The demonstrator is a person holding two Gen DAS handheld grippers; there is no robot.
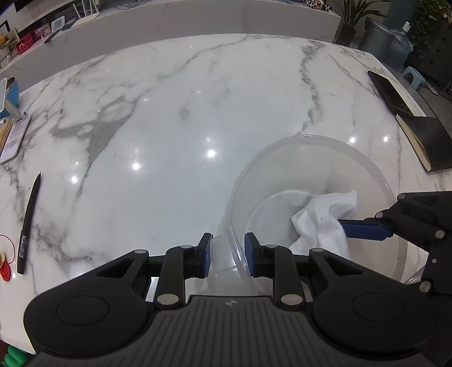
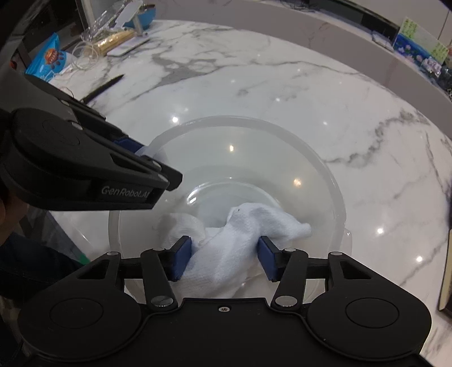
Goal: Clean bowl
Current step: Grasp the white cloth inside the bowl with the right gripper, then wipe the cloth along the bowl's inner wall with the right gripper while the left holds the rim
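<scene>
White cloth, clear bowl, grey-veined white marble table, seemingly black pen.

This is looking like a lived-in home, an open kitchen or dining corner. A wide marble-veined counter is gleaming under ceiling spots, a potted plant is standing beyond it, a pen and a black book are lying about, and a blue snack bag is sitting at one edge.

My left hand-held gripper pinches the bowl rim; my right hand-held gripper seemingly squeezes the cloth, both angled down.
</scene>
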